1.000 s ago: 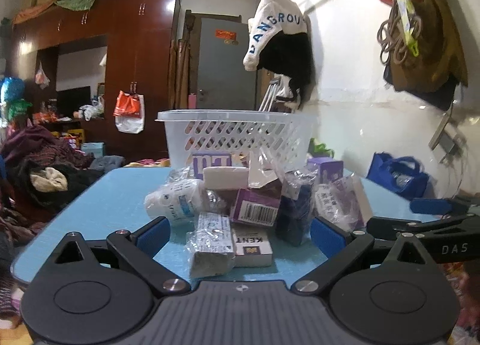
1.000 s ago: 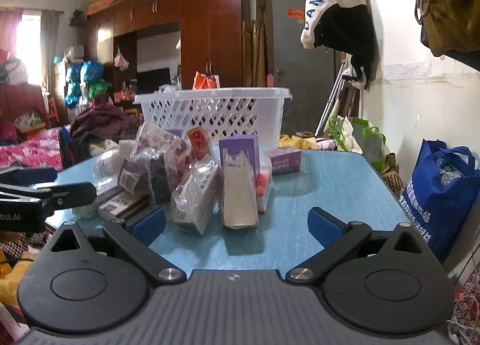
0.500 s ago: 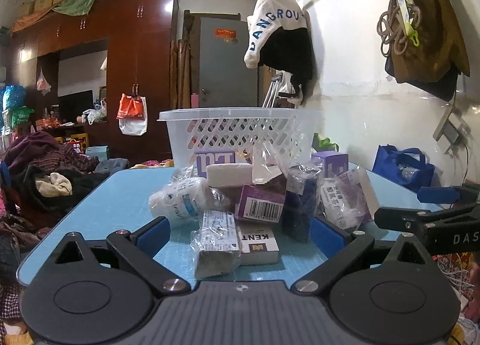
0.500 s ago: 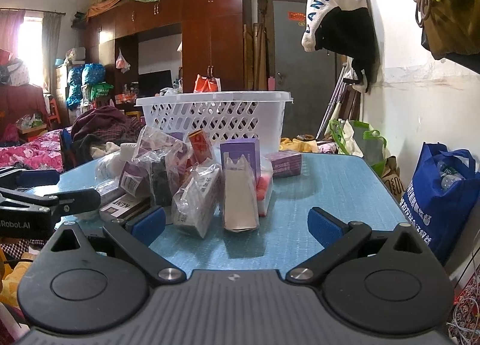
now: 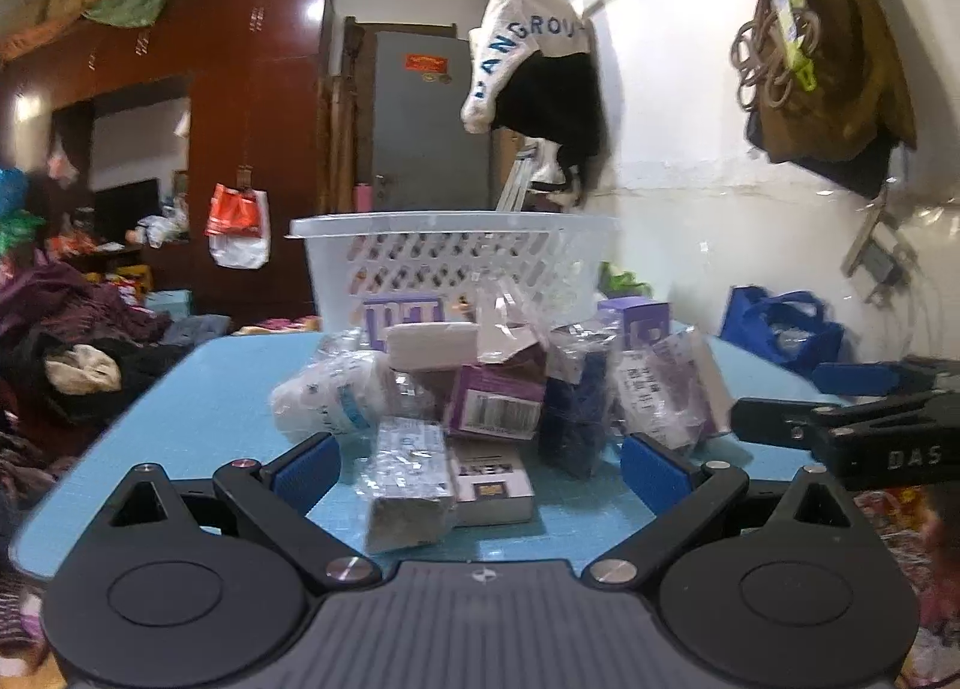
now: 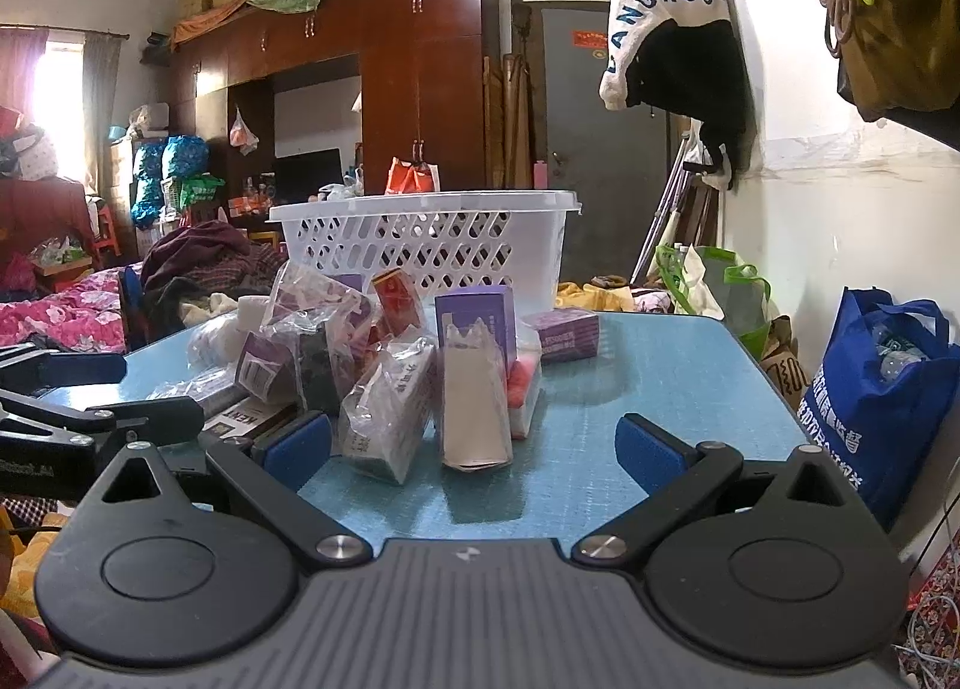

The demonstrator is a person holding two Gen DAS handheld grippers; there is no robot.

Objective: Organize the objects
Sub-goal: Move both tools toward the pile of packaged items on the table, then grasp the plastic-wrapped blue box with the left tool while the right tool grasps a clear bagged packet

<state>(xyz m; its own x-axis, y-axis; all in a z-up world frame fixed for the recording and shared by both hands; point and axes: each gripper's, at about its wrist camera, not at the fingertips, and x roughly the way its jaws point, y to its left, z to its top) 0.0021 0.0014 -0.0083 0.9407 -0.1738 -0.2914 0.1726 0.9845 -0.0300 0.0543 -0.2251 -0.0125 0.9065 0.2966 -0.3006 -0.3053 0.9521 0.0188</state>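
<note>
A heap of small boxes and plastic-wrapped packs (image 5: 480,389) lies on the blue table (image 5: 198,413). A white slotted basket (image 5: 456,263) stands behind it; it also shows in the right wrist view (image 6: 426,251). My left gripper (image 5: 480,473) is open and empty, its jaws either side of a wrapped pack (image 5: 411,479) and a KENT box (image 5: 492,485). My right gripper (image 6: 474,446) is open and empty just before a wrapped box (image 6: 390,413) and a grey pouch (image 6: 474,407).
The right gripper (image 5: 852,419) reaches in at the right of the left wrist view; the left gripper (image 6: 90,419) shows at the left of the right wrist view. A blue bag (image 6: 888,389) stands beside the table's right edge. Clothes pile at the left.
Both grippers have eased slightly closer to the heap. Both stay open and the objects have not moved.
</note>
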